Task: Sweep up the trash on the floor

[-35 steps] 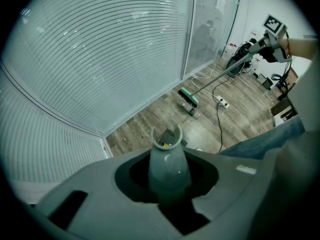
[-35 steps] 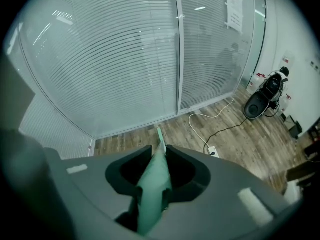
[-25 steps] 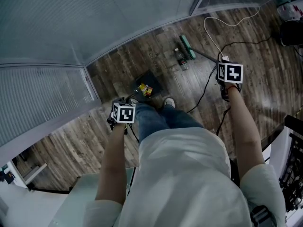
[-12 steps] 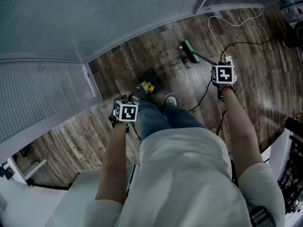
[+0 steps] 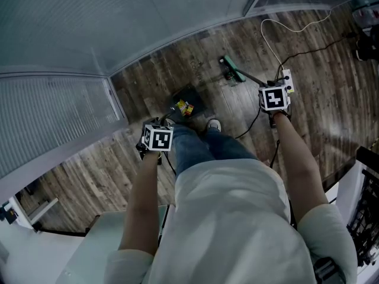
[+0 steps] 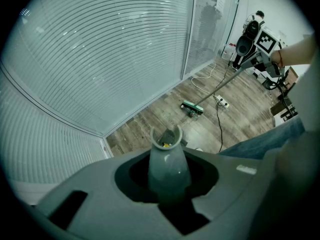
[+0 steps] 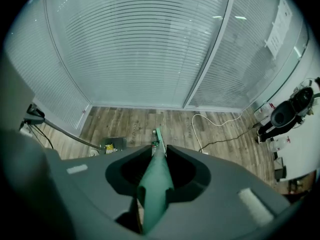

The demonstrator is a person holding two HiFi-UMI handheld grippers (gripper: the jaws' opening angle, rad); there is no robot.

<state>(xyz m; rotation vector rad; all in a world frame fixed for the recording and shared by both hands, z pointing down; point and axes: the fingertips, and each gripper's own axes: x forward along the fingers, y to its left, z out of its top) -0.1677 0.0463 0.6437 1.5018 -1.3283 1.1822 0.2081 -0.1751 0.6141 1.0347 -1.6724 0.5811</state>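
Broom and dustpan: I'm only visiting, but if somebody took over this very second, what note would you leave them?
Left gripper: shut on the dustpan handle. The dustpan sits on the floor by the person's shoe.
Right gripper: shut on the green broom handle. The broom head rests on the floor farther out, apart from the dustpan.
Done: yellow trash is in the dustpan.
Left: a small dark item lies at the broom head and probably needs sweeping in.
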